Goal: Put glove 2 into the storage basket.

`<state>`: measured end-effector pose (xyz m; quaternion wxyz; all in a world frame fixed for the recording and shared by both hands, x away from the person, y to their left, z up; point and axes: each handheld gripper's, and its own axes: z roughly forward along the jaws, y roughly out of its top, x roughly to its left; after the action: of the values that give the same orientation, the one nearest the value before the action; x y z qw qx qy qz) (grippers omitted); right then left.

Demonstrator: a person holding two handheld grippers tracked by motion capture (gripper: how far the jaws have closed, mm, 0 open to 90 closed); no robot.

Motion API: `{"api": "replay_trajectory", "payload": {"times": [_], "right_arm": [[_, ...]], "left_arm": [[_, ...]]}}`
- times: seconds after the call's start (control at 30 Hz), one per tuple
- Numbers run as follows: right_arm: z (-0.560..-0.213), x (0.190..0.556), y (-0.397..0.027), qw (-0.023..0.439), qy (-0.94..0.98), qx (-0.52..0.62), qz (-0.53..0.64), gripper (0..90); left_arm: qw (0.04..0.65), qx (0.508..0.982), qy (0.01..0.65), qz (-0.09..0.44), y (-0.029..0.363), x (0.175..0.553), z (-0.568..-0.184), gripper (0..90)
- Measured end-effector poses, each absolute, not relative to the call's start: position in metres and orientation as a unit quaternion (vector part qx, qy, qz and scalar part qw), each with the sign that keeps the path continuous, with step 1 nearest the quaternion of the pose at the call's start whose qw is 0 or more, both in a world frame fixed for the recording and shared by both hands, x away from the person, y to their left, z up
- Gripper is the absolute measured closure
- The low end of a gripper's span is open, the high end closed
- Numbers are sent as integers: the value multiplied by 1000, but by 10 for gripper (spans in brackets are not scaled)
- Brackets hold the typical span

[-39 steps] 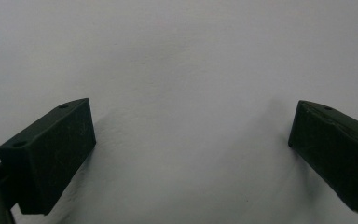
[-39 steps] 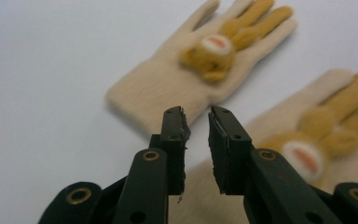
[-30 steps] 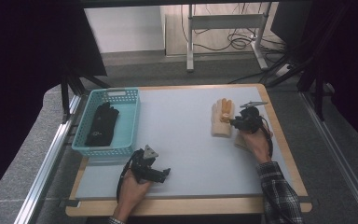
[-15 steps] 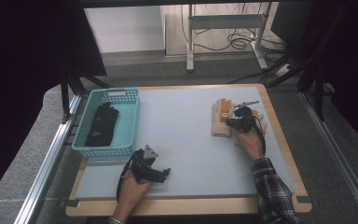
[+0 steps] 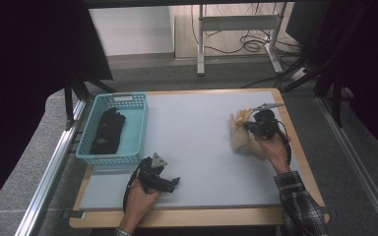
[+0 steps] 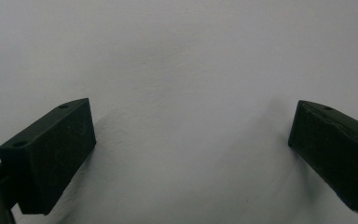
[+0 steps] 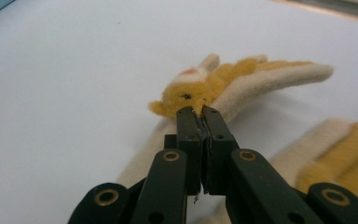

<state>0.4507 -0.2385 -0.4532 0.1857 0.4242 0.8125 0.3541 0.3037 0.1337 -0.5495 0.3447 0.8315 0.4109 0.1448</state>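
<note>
A cream glove with an orange animal face [image 7: 261, 77] lies at the right side of the white table [image 5: 197, 147]. My right gripper [image 7: 198, 112] is shut on its edge just below the face. Those jaws have just been closing with the fabric between them, and the pinched end hangs a little above the table. In the high view this gripper [image 5: 247, 126] points left onto the glove [image 5: 237, 140]. A second cream and orange glove [image 7: 335, 154] lies beside it. My left gripper [image 5: 174, 183] rests near the front left, open [image 6: 186, 140] over bare table.
A teal basket [image 5: 140, 128] stands at the table's left side with a black glove [image 5: 109, 130] inside it. The table has a wooden border, and a metal rail runs along its left side. Cables and a desk frame sit on the floor behind.
My right gripper moved left onto the cream glove, shut on it and rose slightly with it. The left hand and its gripper stayed put.
</note>
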Motion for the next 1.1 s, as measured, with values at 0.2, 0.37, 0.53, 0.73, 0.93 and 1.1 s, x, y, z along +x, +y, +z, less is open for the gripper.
{"api": "replay_trajectory", "payload": {"times": [0.2, 0.37, 0.53, 0.73, 0.93, 1.1], "right_arm": [[-450, 430, -222, 194, 837, 399, 320, 863], [-468, 423, -201, 195, 849, 382, 308, 853], [-465, 420, -186, 183, 849, 372, 328, 840], [-463, 412, -146, 131, 856, 333, 373, 699], [-460, 414, -141, 144, 860, 321, 370, 648], [-472, 417, -158, 156, 858, 333, 358, 644]], "left_arm": [[345, 832, 411, 145, 134, 304, -550, 7], [345, 831, 411, 145, 134, 304, -550, 7], [345, 831, 411, 145, 134, 304, -550, 7], [345, 832, 411, 146, 134, 304, -550, 7], [345, 831, 411, 145, 134, 304, -550, 7], [345, 831, 411, 145, 134, 304, -550, 7]]}}
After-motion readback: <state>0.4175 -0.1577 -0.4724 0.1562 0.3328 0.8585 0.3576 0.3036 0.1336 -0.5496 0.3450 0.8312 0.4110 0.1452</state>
